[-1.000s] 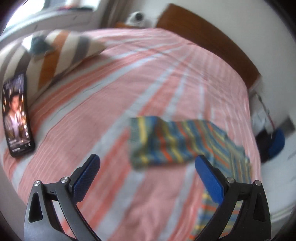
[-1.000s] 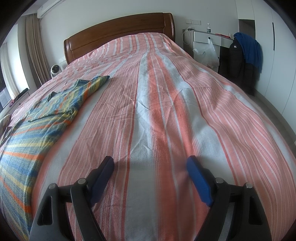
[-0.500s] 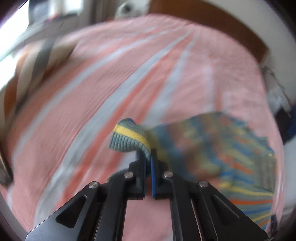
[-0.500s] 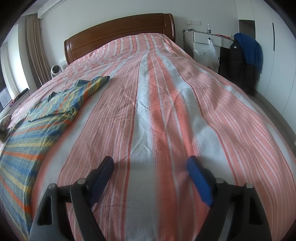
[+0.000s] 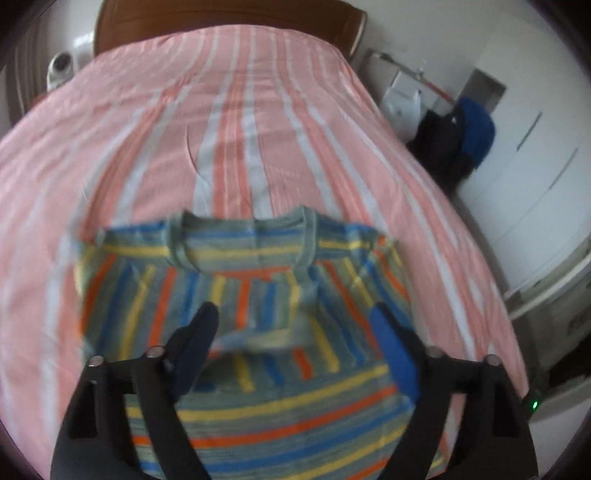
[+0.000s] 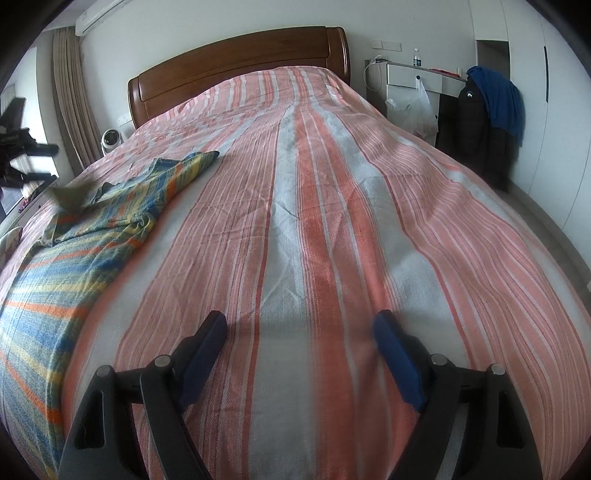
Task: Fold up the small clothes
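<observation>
the left gripper (image 5: 295, 332) had its fingers spread apart, gripping nothing, above the striped shirt (image 5: 258, 295). the shirt lay on the bed (image 5: 229, 122), neckline toward the headboard (image 5: 221, 14), with one sleeve folded in over the body. the right gripper (image 6: 299, 339) was likewise spread apart over bare bedspread, the shirt (image 6: 74, 240) well to its left. a dark jacket (image 6: 476, 122) hung beside the bed.

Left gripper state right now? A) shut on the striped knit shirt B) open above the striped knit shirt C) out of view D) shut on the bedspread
B: the left gripper has its blue pads spread wide over the multicoloured striped knit shirt, pinching nothing.
</observation>
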### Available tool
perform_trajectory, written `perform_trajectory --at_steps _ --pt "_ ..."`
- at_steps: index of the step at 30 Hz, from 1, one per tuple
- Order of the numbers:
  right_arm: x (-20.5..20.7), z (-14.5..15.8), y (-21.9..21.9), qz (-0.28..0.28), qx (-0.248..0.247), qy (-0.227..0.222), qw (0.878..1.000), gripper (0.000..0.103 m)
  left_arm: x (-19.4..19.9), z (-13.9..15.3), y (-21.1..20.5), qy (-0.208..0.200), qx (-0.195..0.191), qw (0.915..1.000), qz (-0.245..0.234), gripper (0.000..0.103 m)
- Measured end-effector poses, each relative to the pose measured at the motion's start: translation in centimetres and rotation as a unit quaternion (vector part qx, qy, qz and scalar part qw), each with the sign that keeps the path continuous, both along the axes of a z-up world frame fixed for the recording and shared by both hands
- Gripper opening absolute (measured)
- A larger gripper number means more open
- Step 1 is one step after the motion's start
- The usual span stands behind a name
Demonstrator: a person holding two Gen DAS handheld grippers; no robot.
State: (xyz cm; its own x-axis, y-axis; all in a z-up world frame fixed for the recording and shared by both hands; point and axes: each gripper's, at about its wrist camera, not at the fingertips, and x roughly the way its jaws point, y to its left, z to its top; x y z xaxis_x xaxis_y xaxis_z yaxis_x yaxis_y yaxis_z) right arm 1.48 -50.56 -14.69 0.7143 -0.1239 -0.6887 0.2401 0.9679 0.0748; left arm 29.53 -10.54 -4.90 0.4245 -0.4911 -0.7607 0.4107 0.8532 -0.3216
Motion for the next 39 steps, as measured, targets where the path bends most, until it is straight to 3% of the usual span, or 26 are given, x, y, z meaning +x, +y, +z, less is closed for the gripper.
perform_trajectory --at_steps 3,6,8,10,12,13,14,17,24,29,33,37,39 --pt "0.0 0.0 0.0 0.000 0.001 -0.001 1.000 0.081 0.4 -0.8 3.8 0.018 -0.044 0.9982 0.037 0.084" --pt "0.0 0.0 -0.1 0.001 0.003 -0.003 1.000 0.082 0.5 -0.6 9.0 0.005 -0.023 0.9935 0.111 0.092" --pt "0.0 0.0 -0.1 0.001 0.002 -0.003 1.000 0.082 1.0 -1.9 11.4 -0.006 0.024 0.9880 0.152 0.093" --pt "0.1 -0.1 -0.1 0.001 0.001 -0.002 1.000 0.082 1.1 -4.6 12.9 0.002 0.096 0.9810 0.168 0.092" --pt "0.1 0.0 -0.1 0.001 0.000 -0.001 1.000 0.082 0.8 -8.4 14.0 0.023 0.193 0.9647 0.178 0.091" --pt "0.1 0.0 -0.1 0.001 -0.001 -0.001 1.000 0.082 0.0 -9.4 14.8 0.023 0.197 0.9650 0.172 0.094" --pt "0.2 0.0 -0.1 0.001 -0.001 -0.001 1.000 0.082 -1.0 -9.3 15.7 0.009 0.172 0.9705 0.168 0.094" --pt "0.2 0.0 -0.1 0.001 -0.001 -0.001 1.000 0.082 -3.7 -7.8 18.1 0.002 0.176 0.9651 0.194 0.096" --pt "0.2 -0.1 -0.1 0.001 -0.002 -0.001 1.000 0.082 -10.8 -3.6 22.5 -0.043 0.149 0.9702 0.186 0.097" --pt "0.3 -0.1 -0.1 0.001 -0.005 0.001 1.000 0.082 -16.3 -2.0 25.0 -0.036 0.109 0.9703 0.213 0.098" --pt "0.3 -0.1 -0.1 0.001 -0.006 0.002 1.000 0.082 -19.8 -3.3 24.3 -0.038 0.062 0.9724 0.222 0.101" --pt "0.5 -0.1 0.0 -0.001 -0.012 0.006 1.000 0.082 -21.4 -6.1 23.5 -0.024 0.068 0.9694 0.235 0.101" --pt "0.6 -0.1 0.1 -0.002 -0.016 0.009 1.000 0.082 -21.8 -6.9 22.9 -0.012 0.065 0.9726 0.223 0.101"
